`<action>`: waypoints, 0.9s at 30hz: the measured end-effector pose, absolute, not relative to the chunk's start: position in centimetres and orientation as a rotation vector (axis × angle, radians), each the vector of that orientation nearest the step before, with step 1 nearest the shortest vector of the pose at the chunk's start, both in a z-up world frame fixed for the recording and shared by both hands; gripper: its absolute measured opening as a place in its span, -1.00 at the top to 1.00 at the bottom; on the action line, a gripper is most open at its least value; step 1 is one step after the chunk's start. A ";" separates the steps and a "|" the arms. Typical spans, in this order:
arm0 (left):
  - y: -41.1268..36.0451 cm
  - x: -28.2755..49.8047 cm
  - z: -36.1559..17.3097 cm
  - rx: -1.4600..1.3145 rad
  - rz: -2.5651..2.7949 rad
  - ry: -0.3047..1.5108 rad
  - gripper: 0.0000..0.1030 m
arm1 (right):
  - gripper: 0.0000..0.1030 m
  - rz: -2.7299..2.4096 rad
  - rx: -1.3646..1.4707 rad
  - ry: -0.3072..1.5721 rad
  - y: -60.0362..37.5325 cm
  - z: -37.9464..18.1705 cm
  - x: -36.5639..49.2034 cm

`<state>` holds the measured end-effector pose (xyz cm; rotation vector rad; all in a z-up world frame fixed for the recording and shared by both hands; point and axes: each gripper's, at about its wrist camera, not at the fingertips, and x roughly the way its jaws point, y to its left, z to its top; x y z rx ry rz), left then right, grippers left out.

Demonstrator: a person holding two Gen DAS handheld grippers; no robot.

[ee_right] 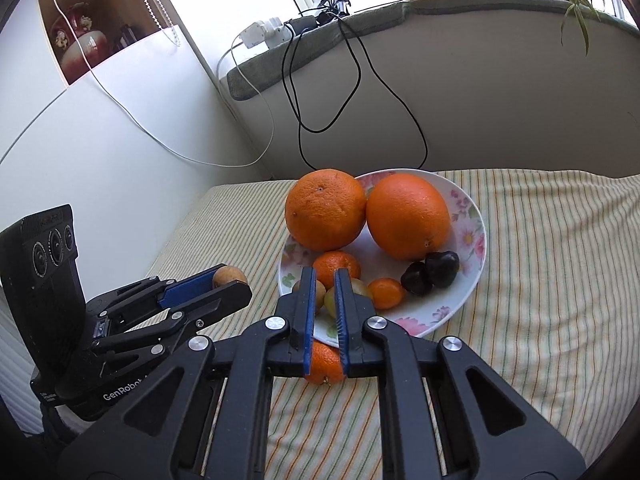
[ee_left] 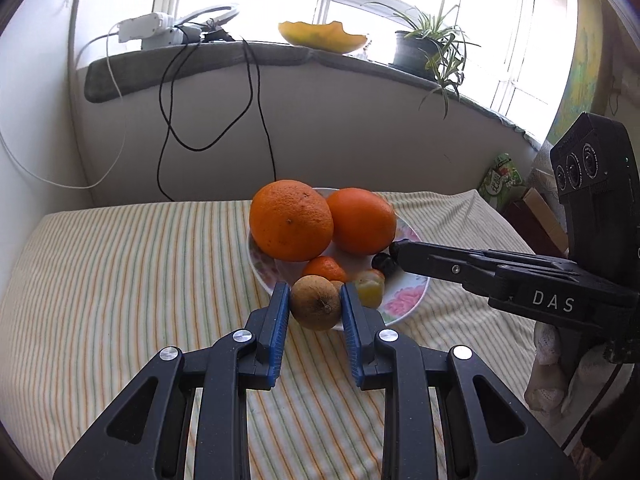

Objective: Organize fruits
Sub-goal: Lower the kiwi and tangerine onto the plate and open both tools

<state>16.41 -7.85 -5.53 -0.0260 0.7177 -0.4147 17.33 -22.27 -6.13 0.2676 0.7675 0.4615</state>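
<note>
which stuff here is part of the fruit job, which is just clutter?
Job: plate, two big oranges, brown fruit in left claw, small orange in right claw.
Clutter: cables, potted plant, windowsill melon.

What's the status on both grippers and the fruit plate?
Left gripper shut on small brown round fruit. Right gripper shut on small orange mandarin. White floral plate crowded; two big oranges at back.
</note>
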 end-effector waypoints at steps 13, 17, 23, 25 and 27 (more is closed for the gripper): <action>-10.4 18.3 -4.7 0.017 -0.445 0.701 0.52 | 0.05 0.488 0.226 0.827 -22.8 -8.6 15.5; -11.0 18.5 -4.3 0.031 -0.449 0.690 0.14 | -0.04 0.505 0.200 0.853 -21.9 -9.4 15.5; -9.3 18.1 -3.7 0.007 -0.414 0.675 0.11 | -0.08 0.529 0.162 0.890 -20.0 -10.3 16.1; -8.3 17.8 -3.7 -0.003 -0.392 0.677 0.11 | -0.10 0.532 0.154 0.902 -19.5 -10.6 16.4; -7.5 17.5 -3.9 -0.005 -0.370 0.686 0.11 | -0.10 0.541 0.147 0.915 -18.8 -10.9 16.7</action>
